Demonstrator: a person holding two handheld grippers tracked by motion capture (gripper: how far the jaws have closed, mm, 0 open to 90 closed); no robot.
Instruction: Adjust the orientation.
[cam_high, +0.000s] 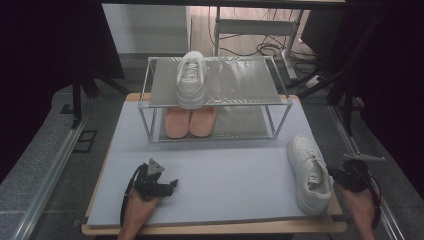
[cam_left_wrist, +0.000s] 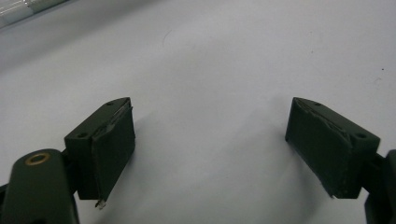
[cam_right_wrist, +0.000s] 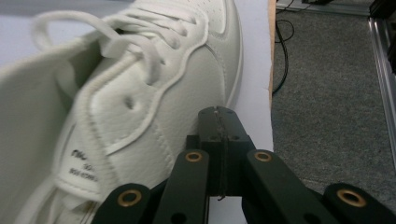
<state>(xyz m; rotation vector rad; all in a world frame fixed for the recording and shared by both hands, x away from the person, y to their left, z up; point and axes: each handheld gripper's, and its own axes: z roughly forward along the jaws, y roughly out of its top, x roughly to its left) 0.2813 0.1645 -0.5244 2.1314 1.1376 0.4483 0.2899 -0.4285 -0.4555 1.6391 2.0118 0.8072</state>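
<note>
**High view: one white sneaker on the mat, its twin on the rack**

High view shows a pale grey mat (cam_high: 215, 170) covering the wooden table. At its far end stands a clear-framed two-tier shoe rack (cam_high: 260, 85) with a white lace-up sneaker (cam_high: 192, 77) on the upper shelf and a pair of flat pink slippers (cam_high: 190, 121) on the lower one. A second white leather sneaker (cam_high: 310, 172) lies on the mat near the right edge.

Left gripper (cam_left_wrist: 210, 140) hovers over bare mat, jaws spread wide with nothing between them. Right gripper (cam_right_wrist: 219, 140) sits just beside the second sneaker's outer side, jaws pressed together and empty; whether they touch the leather cannot be told.
</note>
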